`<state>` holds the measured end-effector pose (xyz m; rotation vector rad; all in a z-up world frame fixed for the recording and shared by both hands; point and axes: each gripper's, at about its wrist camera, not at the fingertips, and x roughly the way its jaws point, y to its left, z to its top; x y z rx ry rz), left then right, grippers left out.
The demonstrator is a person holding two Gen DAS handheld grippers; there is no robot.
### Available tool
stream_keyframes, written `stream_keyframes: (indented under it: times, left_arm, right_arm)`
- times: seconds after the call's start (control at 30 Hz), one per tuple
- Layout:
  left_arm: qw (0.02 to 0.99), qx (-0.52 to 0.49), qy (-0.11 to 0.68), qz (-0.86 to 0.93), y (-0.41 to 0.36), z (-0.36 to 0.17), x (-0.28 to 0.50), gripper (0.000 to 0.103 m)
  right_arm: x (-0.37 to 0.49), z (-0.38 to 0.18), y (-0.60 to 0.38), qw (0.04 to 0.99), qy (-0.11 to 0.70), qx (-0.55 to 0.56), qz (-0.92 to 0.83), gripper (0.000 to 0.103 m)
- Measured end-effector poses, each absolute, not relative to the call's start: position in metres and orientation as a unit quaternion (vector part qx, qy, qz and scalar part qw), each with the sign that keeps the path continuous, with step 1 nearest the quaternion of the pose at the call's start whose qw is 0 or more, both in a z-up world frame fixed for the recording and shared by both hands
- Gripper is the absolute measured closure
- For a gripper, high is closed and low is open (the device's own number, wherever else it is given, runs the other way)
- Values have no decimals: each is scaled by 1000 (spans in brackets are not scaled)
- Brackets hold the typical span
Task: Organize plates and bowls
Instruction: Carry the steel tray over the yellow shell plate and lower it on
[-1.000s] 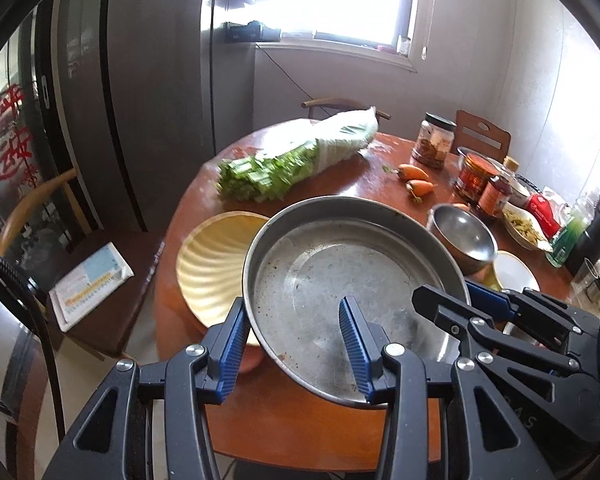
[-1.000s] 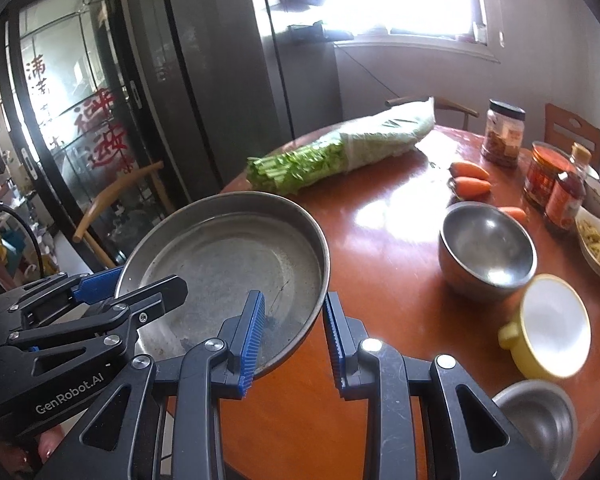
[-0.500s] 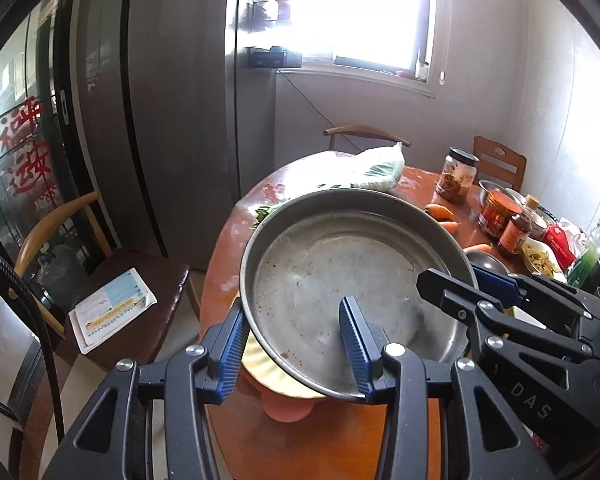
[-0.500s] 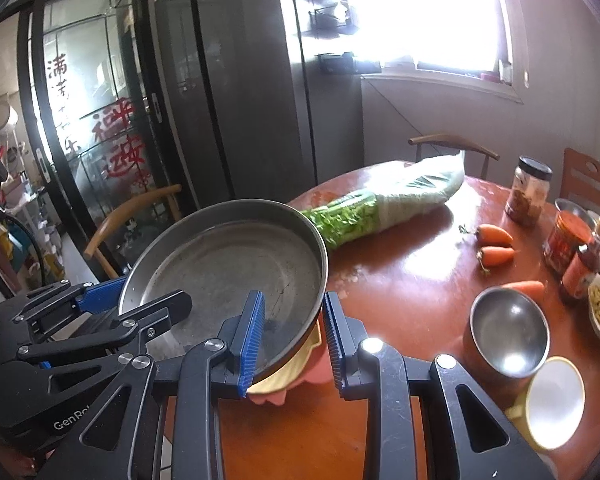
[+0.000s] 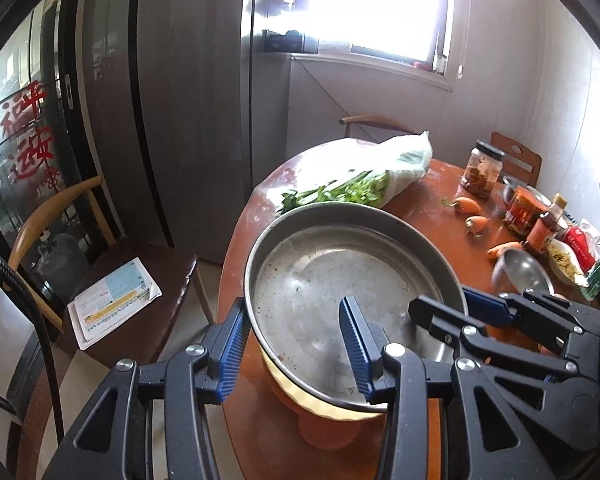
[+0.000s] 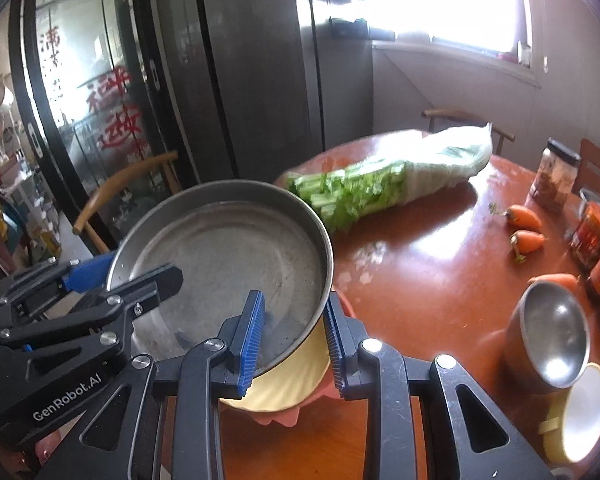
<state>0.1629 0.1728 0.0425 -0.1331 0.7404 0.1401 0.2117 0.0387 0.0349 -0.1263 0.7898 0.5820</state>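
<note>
Steel pan (image 5: 340, 280) held at both rims, directly over yellow plate (image 6: 288, 384) near counter (image 6: 428, 280) edge.

Left gripper (image 5: 292, 348) and right gripper (image 6: 292, 336) each straddling opposite near rims, jaws partly closed; actual clamping not confirmable. Pan roughly level, round, no long axis. Yellow plate atop pink dish (image 6: 280, 416) beneath. Judged: straight descent needed to nest.

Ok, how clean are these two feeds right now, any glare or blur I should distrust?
Left wrist view: the window is blown out to white, and the small steel bowl is smeared at its left edge. Right wrist view: the bagged greens and the carrots are motion-blurred, glare sits on the table, while the metal pan stays sharp. Both show fisheye bending at the edges.
</note>
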Motion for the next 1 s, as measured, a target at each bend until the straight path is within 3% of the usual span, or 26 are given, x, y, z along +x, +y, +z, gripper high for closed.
stream_keyframes:
  times: [0.37,1.0]
  left_arm:
    - [919,-61,383,66,176,9,178,58]
    - [917,-63,388,68,175,-3,182,58]
  right_arm:
    - [229,1,46,871,407,-77,263,72]
    - [229,-15,49,868,417,-91,254,72]
